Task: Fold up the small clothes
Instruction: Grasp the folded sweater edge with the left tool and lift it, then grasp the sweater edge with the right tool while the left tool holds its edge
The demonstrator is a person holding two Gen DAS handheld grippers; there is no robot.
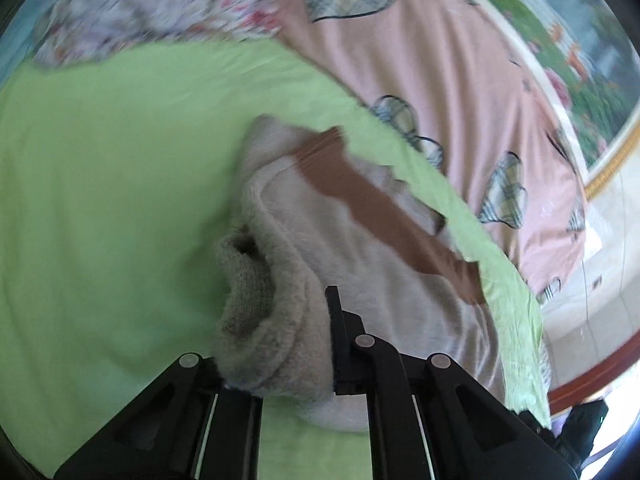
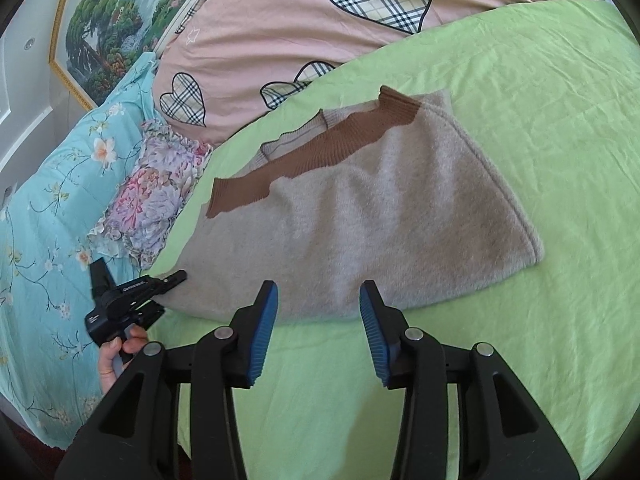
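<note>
A small grey fleece sweater [image 2: 372, 216] with a brown ribbed band [image 2: 320, 152] lies folded on the green sheet [image 2: 520, 340]. My right gripper [image 2: 318, 320] is open and empty, hovering just in front of the sweater's near edge. My left gripper [image 1: 280, 344] is shut on a thick bunched fold of the sweater [image 1: 276, 320] at its corner; only one black finger [image 1: 340, 340] shows, the other is hidden by cloth. The left gripper also shows in the right wrist view [image 2: 176, 278], held by a hand at the sweater's left corner.
A pink quilt with plaid hearts [image 2: 320, 32] lies behind the green sheet. A floral pillow [image 2: 152, 192] and a turquoise floral quilt [image 2: 48, 220] lie at the left. A framed landscape painting [image 2: 112, 28] hangs on the wall. The bed edge and floor [image 1: 592, 300] show at right.
</note>
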